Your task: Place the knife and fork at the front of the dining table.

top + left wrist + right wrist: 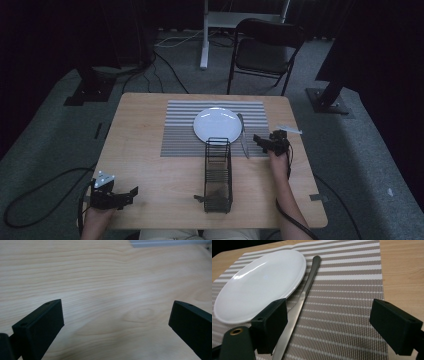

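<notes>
The high view is read from the left: the left tool [131, 192] is rested low at the near left corner of the desk [145, 165], jaws wide apart and empty over bare pale wood with a soft grain. Next, a black wire rack [218, 172], tall and open-meshed, is stood on the desk just in front of the white plate [216, 124], which is round, glossy and shallow and is set on a striped woven placemat [180, 130]. Just right of the plate a slim, polished metal knife [243, 137] is laid flat on the mat, its handle close against the plate's rim. Farthest right, the right tool [264, 142] is held beside the knife with jaws spread and nothing between them. A slip is judged likely: the knife is thin, smooth and flat, so little edge is offered for a pinch. The plate could be nudged if the near jaw is brought down too close to its rim.
</notes>
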`<state>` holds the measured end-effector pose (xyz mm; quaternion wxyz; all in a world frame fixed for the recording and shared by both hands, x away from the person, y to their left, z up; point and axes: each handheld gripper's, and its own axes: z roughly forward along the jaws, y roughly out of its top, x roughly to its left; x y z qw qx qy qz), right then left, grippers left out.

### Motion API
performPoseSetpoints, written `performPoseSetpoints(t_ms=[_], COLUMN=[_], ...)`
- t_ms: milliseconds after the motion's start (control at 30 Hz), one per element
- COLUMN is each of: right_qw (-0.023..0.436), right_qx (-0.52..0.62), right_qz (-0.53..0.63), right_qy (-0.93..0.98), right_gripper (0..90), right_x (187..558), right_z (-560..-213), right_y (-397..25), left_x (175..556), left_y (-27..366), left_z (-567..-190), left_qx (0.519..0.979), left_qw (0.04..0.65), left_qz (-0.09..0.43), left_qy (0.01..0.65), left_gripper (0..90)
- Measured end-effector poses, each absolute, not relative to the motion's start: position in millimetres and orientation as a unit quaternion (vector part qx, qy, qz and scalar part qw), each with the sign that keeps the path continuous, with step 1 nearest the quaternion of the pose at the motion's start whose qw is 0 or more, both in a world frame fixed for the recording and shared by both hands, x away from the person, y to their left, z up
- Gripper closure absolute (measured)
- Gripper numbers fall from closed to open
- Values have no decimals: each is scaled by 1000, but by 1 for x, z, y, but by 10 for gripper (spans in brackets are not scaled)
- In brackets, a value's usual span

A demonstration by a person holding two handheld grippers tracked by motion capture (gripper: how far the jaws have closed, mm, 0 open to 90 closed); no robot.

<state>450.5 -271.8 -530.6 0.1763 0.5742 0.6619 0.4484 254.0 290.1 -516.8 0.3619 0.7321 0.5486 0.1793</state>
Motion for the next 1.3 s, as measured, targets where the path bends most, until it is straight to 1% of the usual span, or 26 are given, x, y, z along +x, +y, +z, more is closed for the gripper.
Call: performPoseSetpoints(t_ms=[167,233,433,467,567,800,833,967,1033,1133,1200,1233,1267,1300], right_qw=[176,185,192,191,188,187,185,179,181,181,179,179,179,179], right_qx=[573,571,562,562,558,553,552,549,547,549,551,553,554,555], right_qz=[464,462,459,460,461,464,467,468,467,464,465,468,468,469], right_qy=[652,653,660,661,664,666,666,670,671,671,669,666,665,664], right_gripper=[144,144,144,144,144,144,144,144,144,144,144,144,144,144], right_x=[433,425,406,403,390,363,359,339,329,318,314,308,306,303], right_z=[-534,-535,-538,-538,-541,-542,-542,-544,-545,-546,-546,-546,-546,-546], right_y=[-276,-276,-278,-279,-283,-292,-293,-298,-301,-307,-309,-312,-313,-314], left_x=[251,251,250,249,247,241,241,237,233,224,222,216,214,213], left_y=[273,265,247,239,228,203,201,189,184,174,172,165,162,160], left_z=[-506,-503,-494,-489,-482,-466,-465,-455,-450,-439,-437,-430,-427,-425], left_qx=[736,740,750,757,766,775,776,782,785,790,791,792,794,793], left_qw=[414,426,446,454,464,484,486,493,499,510,511,518,518,522], left_qz=[139,128,112,104,92,91,91,87,75,67,62,61,60,57], left_qy=[518,505,475,458,435,396,392,372,358,333,331,316,312,308], left_gripper=[0,0,0,0,0,0,33,36,36,51,55,127,147,147])
